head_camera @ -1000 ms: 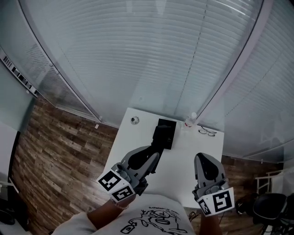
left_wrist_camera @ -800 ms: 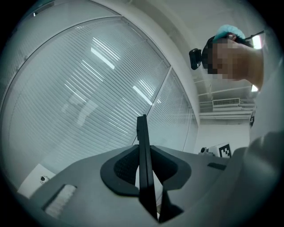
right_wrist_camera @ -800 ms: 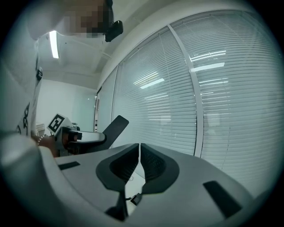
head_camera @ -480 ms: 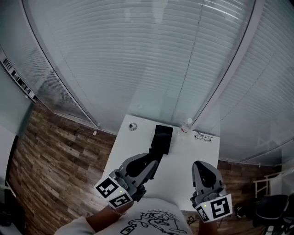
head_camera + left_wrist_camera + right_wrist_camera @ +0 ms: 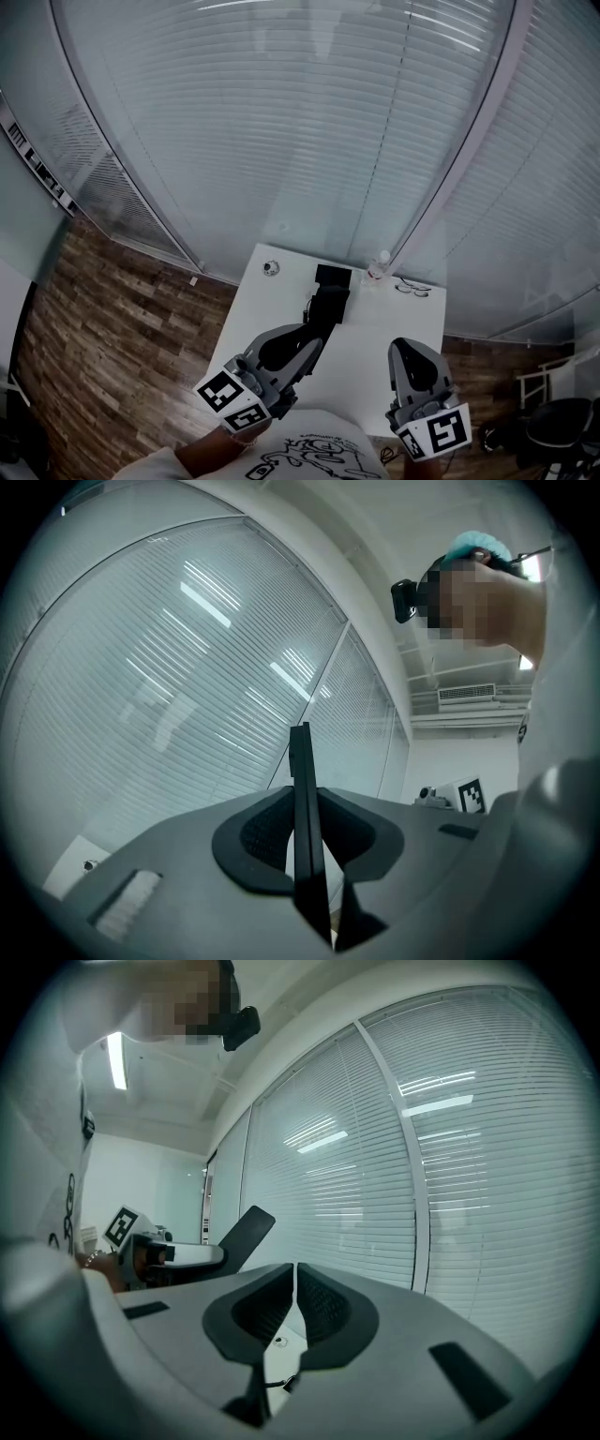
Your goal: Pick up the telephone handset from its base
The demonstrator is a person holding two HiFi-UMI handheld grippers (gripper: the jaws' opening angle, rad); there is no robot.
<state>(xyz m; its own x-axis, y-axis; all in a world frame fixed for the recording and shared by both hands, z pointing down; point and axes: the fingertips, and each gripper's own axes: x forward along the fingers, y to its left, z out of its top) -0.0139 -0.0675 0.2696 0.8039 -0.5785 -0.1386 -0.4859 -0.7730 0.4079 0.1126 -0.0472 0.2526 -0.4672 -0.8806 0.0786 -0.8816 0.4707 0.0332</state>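
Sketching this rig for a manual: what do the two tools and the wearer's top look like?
Left tool and right tool: smooth grey shells, dark textured pads, a cube of black-and-white square markers on each. White T-shirt, black line drawing.

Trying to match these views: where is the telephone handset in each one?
Head view: handset centre, above the white table, at the left gripper tip.
Left gripper view: handset bottom centre, edge-on between the fingers.
Right gripper view: handset left of centre, slanting up.
Shared landmark: the window blinds.
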